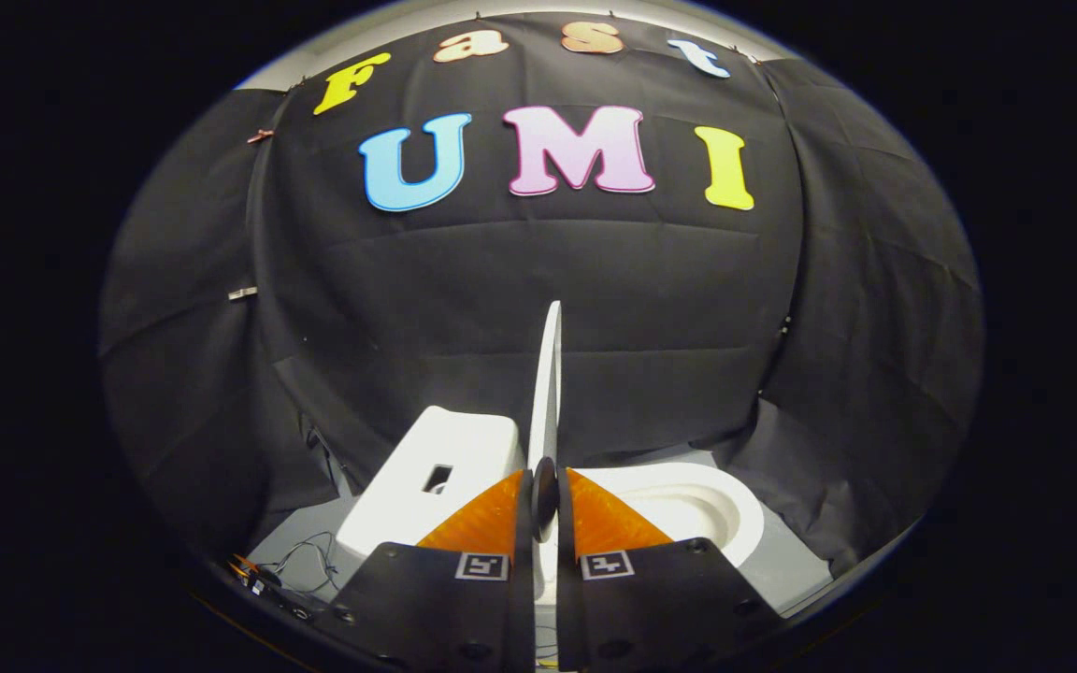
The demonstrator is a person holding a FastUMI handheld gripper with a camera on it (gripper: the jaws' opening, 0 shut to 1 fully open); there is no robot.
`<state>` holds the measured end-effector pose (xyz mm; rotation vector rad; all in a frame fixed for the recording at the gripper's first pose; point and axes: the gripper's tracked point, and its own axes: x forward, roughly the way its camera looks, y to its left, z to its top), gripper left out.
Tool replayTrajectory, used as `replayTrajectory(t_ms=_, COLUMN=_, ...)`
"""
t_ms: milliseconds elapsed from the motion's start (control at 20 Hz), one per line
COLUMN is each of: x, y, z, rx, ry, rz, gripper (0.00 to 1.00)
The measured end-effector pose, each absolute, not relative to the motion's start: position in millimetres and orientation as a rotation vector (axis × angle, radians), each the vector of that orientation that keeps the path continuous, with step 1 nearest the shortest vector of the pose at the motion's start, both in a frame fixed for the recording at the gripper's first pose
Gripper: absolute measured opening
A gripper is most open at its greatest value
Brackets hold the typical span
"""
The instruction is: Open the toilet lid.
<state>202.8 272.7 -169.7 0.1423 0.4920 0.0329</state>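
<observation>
A white toilet stands just ahead of my fingers, its tank to the left and its open bowl with the seat ring to the right. The white lid stands upright, seen edge-on, rising straight up from between my fingertips. My gripper is shut on the lid's lower edge, with one finger pressing on each face of it.
Black cloth walls close in the booth behind and on both sides of the toilet. Loose wires lie on the grey floor to the left of the tank.
</observation>
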Motion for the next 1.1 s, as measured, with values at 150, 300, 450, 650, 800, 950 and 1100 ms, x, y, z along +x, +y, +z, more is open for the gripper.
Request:
replayTrajectory(t_ms=150, x=203, y=306, z=-168, rx=0.101, ry=0.490, rz=0.072, gripper=0.14)
replayTrajectory(t_ms=300, x=202, y=335, z=-170, rx=0.046, ry=0.486, rz=0.104, gripper=0.14)
replayTrajectory(t_ms=450, x=202, y=362, z=-174, rx=0.004, ry=0.488, rz=0.132, gripper=0.14)
replayTrajectory(t_ms=650, x=204, y=385, z=-176, rx=-0.067, ry=0.475, rz=0.127, gripper=0.14)
replayTrajectory(t_ms=800, x=202, y=390, z=-177, rx=-0.105, ry=0.475, rz=0.126, gripper=0.14)
replayTrajectory(t_ms=950, x=205, y=380, z=-175, rx=-0.123, ry=0.467, rz=0.097, gripper=0.13)
replayTrajectory(t_ms=1100, x=201, y=383, z=-177, rx=-0.108, ry=0.485, rz=0.127, gripper=0.22)
